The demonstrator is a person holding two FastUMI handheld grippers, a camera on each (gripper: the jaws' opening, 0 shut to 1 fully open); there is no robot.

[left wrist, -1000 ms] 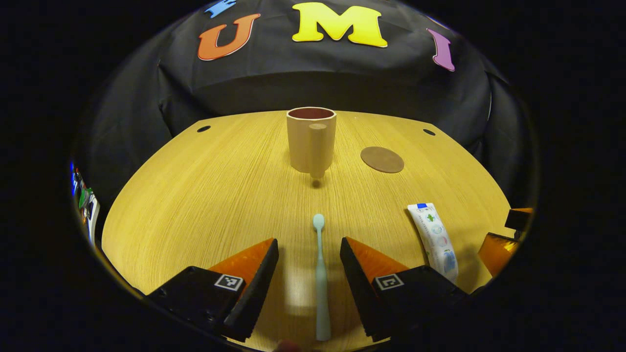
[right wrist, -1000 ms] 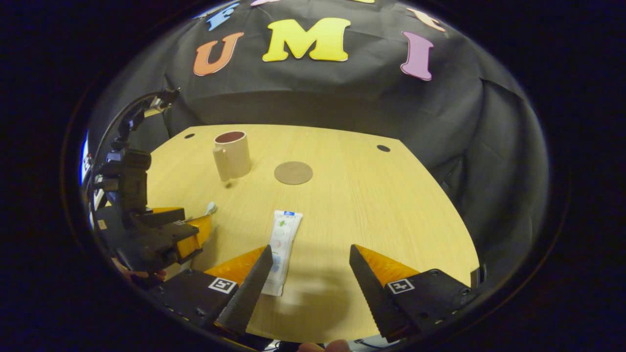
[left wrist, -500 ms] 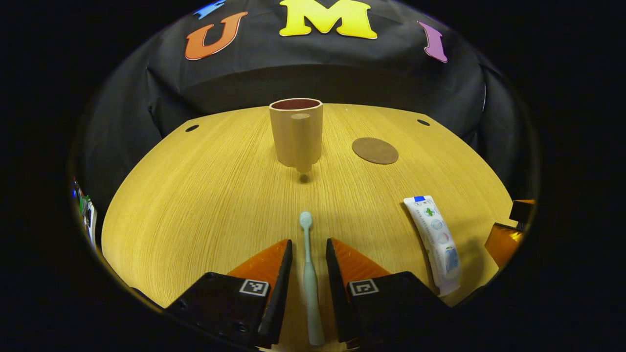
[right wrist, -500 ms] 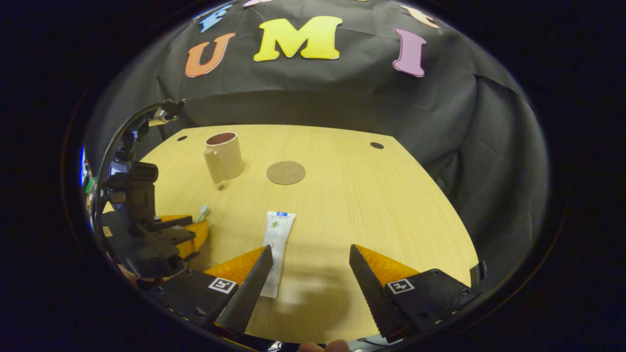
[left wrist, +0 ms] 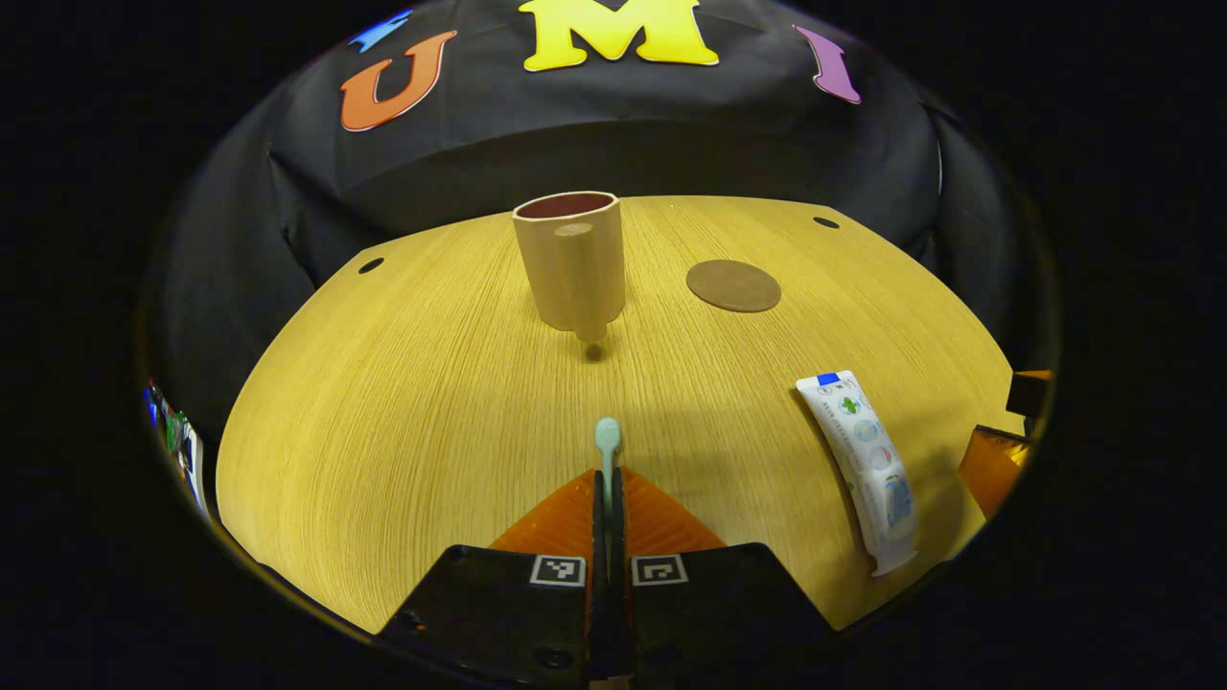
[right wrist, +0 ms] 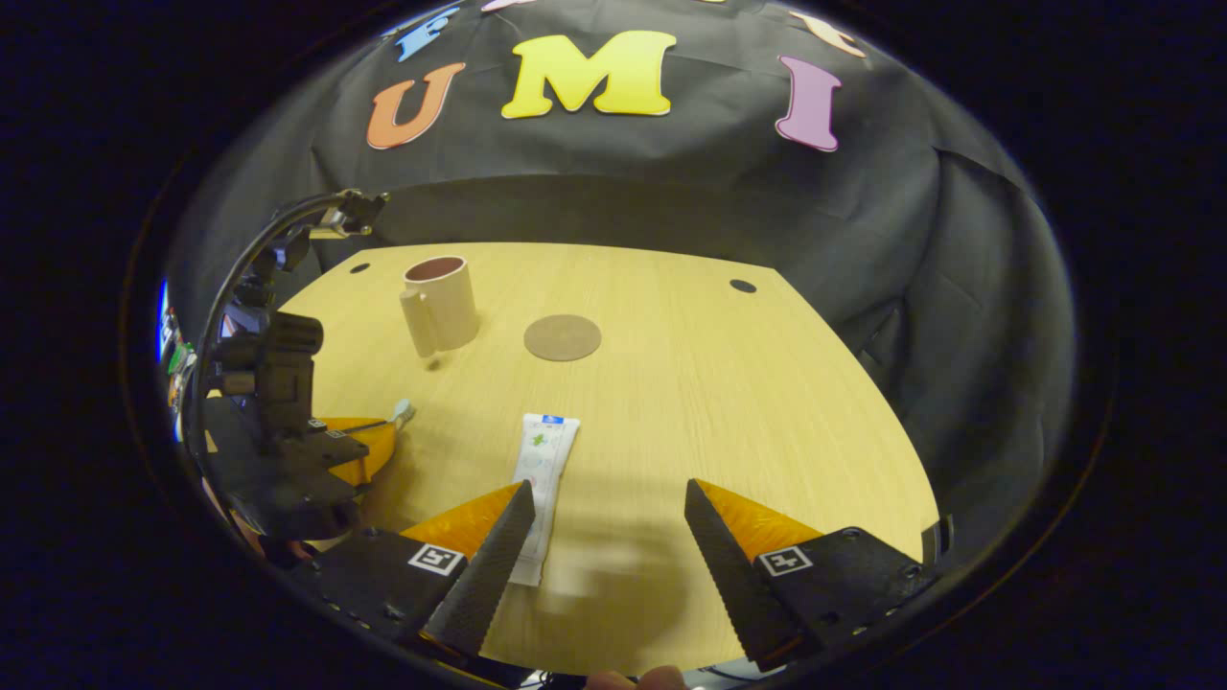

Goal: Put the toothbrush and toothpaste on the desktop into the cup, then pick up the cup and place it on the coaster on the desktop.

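In the left gripper view my left gripper [left wrist: 608,476] is shut on the pale green toothbrush [left wrist: 607,439], whose head sticks out ahead of the fingertips just above the wooden desktop [left wrist: 412,383]. The tan cup [left wrist: 569,259] stands upright beyond it, its handle facing me, with the round brown coaster [left wrist: 733,286] to its right. The white toothpaste tube [left wrist: 866,462] lies flat at the right. In the right gripper view my right gripper [right wrist: 610,498] is open above the desktop, and the toothpaste [right wrist: 541,467] lies by its left finger. There the left gripper [right wrist: 369,438] holds the toothbrush [right wrist: 402,413] at the left, with the cup [right wrist: 441,304] and coaster [right wrist: 563,337] farther back.
Black cloth walls close the booth behind and beside the desktop [right wrist: 729,402]. Small round holes [left wrist: 824,222] sit near the far corners of the desktop. A cable and mount [right wrist: 288,249] rise over the left gripper in the right gripper view.
My left gripper has closed from wide open onto the toothbrush handle, so that just the head shows ahead of its fingertips. The right gripper has stayed open and barely moved.
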